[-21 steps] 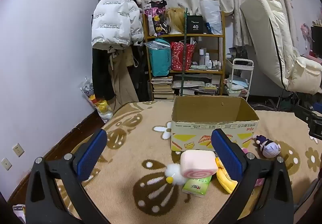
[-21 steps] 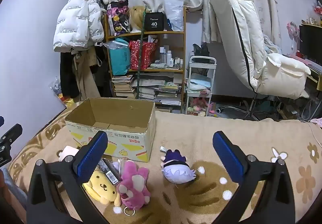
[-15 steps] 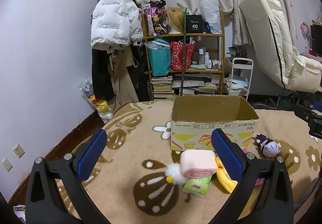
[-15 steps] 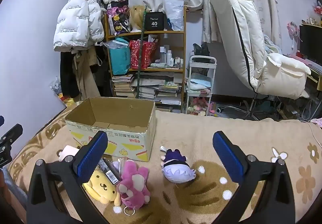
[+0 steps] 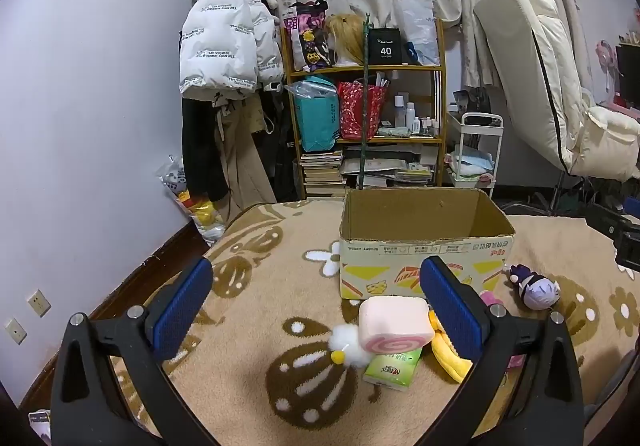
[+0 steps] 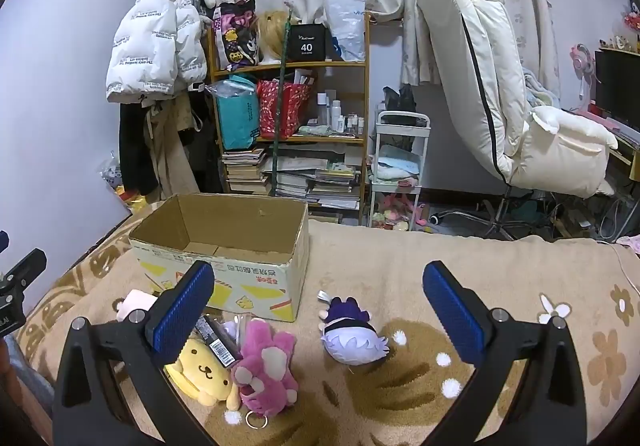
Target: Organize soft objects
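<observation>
An open cardboard box (image 5: 424, 242) (image 6: 224, 246) stands on a beige patterned blanket. In front of it lie a pink swirl-roll plush (image 5: 394, 324), a yellow dog plush (image 6: 204, 370) (image 5: 446, 354), a pink plush (image 6: 266, 366) and a purple-haired doll plush (image 6: 354, 336) (image 5: 536, 290). My left gripper (image 5: 316, 308) is open and empty, hovering above the blanket with the roll plush between its fingers' lines. My right gripper (image 6: 320, 312) is open and empty, above the purple doll.
A green tissue pack (image 5: 394, 368) lies under the roll plush. A black barcoded packet (image 6: 216, 338) rests by the yellow plush. A cluttered shelf (image 5: 366, 125), a hanging white jacket (image 5: 224, 41), a white cart (image 6: 400, 165) and a cream recliner (image 6: 512, 105) stand behind.
</observation>
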Action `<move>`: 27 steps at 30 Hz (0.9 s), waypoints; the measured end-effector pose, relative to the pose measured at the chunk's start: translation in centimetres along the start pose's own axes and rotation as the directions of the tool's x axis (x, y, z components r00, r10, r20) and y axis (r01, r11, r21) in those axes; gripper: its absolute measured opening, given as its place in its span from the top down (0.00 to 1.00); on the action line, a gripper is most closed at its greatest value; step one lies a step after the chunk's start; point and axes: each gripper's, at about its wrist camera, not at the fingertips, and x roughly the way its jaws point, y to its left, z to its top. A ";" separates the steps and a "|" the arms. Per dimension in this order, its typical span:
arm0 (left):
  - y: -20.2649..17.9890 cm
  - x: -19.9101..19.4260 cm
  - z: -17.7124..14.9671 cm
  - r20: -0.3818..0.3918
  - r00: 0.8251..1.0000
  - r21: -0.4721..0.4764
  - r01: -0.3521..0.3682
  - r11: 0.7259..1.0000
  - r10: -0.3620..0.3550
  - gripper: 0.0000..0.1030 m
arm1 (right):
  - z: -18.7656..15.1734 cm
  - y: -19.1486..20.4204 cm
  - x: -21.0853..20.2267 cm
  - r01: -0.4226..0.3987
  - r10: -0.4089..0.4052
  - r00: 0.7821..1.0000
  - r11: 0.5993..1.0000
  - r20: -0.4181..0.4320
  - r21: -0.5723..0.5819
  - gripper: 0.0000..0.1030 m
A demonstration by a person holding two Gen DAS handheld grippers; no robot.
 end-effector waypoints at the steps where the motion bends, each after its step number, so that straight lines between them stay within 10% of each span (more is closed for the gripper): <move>1: -0.1 0.0 0.0 0.000 1.000 0.000 -0.001 1.000 0.001 0.01 | 0.0 0.0 0.0 0.001 -0.001 1.000 1.000 -0.001 -0.001 0.00; 27: -0.1 0.2 -0.1 -0.004 1.000 0.008 -0.005 1.000 0.005 0.01 | -0.2 0.4 0.3 0.000 0.000 1.000 1.000 -0.003 -0.002 0.00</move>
